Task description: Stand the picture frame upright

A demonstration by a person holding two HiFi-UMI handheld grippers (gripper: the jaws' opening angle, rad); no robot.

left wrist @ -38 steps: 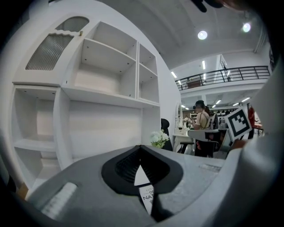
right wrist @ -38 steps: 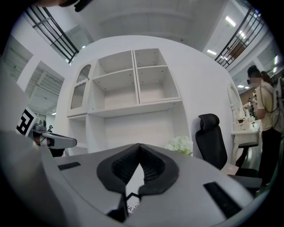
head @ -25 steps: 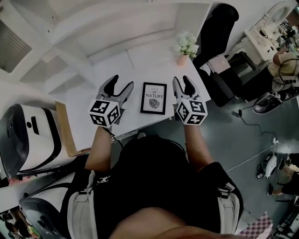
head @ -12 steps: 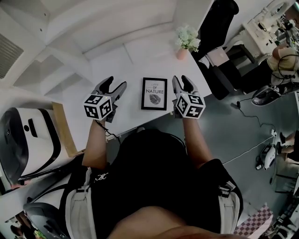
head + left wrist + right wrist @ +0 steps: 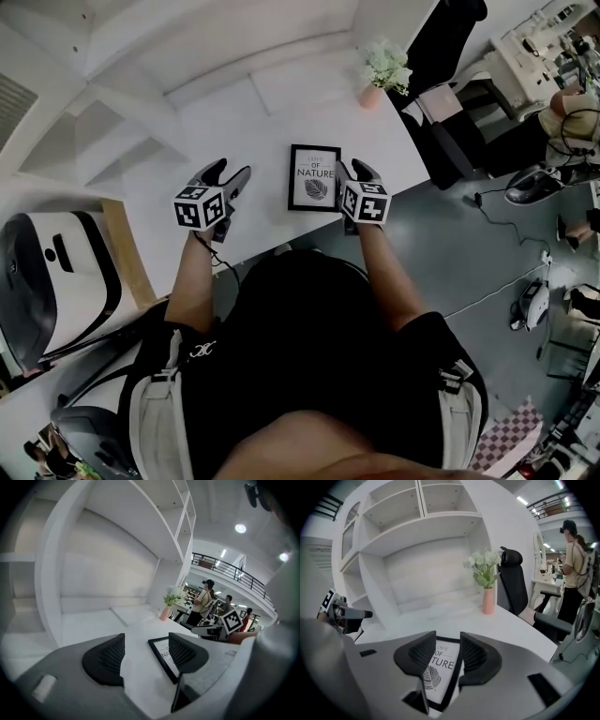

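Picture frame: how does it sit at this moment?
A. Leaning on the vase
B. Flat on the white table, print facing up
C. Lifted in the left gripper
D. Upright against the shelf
B: the picture frame lies flat on the table, print up, with the right gripper open at its edge.

The right gripper (image 5: 447, 643) is holding its fingers (image 5: 479, 657) apart astride the right edge of the picture frame (image 5: 432, 676), which is lying flat on the table (image 5: 440, 615).

The white table (image 5: 267, 202) bears a flat-lying picture frame (image 5: 315, 177) and a pink flower vase (image 5: 372, 95).
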